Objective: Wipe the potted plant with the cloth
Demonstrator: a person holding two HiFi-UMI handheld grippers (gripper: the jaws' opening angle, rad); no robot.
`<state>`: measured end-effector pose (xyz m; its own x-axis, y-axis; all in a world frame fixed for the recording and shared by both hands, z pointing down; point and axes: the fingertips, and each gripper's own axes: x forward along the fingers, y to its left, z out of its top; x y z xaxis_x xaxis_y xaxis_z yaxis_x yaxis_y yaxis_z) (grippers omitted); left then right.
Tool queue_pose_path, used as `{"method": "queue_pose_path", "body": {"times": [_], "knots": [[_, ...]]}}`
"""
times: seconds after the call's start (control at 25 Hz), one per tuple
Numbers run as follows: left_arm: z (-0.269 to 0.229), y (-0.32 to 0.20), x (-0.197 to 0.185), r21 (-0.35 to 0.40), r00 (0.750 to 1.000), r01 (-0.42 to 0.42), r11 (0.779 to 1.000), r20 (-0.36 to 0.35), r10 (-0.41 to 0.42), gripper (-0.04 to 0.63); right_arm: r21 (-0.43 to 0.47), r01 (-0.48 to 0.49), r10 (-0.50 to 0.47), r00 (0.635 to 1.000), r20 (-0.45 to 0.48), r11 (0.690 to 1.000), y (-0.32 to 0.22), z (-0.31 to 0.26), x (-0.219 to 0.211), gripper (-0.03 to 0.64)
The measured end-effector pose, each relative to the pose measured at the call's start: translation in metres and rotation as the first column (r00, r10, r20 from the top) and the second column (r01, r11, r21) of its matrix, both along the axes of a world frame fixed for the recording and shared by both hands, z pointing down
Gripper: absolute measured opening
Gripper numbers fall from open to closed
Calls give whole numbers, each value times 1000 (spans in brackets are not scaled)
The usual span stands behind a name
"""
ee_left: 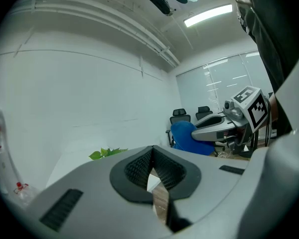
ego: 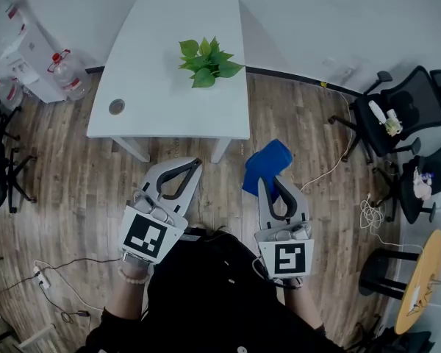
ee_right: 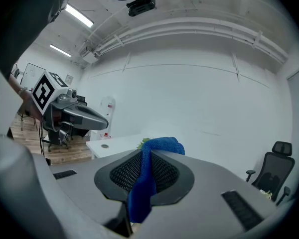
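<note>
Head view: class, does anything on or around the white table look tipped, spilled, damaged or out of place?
Nothing stands out. The potted plant sits on the white table with no soil spilled around it, and the blue cloth is clamped in the right hand-held gripper.

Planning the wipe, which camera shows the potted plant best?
Head view: the potted plant sits unobstructed on the table. Left gripper view catches only some leaves; right gripper view, a leaf sliver behind the cloth.
</note>
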<state>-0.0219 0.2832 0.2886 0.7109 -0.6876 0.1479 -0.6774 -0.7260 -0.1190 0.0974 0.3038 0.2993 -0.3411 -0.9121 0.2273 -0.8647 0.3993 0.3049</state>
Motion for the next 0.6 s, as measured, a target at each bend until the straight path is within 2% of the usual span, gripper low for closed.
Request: {"method": "queue_pose_path", "body": {"times": [0.2, 0.6], "knots": [[0, 5, -6, 22, 1000, -28, 999, 11, 28, 14, -4, -31, 31, 1000, 4, 1000, 3, 5, -5, 80], [7, 1, -34, 10, 1000, -1, 1000, 14, 1, 14, -17, -24, 24, 1000, 17, 1000, -1, 12, -23, 80]]}}
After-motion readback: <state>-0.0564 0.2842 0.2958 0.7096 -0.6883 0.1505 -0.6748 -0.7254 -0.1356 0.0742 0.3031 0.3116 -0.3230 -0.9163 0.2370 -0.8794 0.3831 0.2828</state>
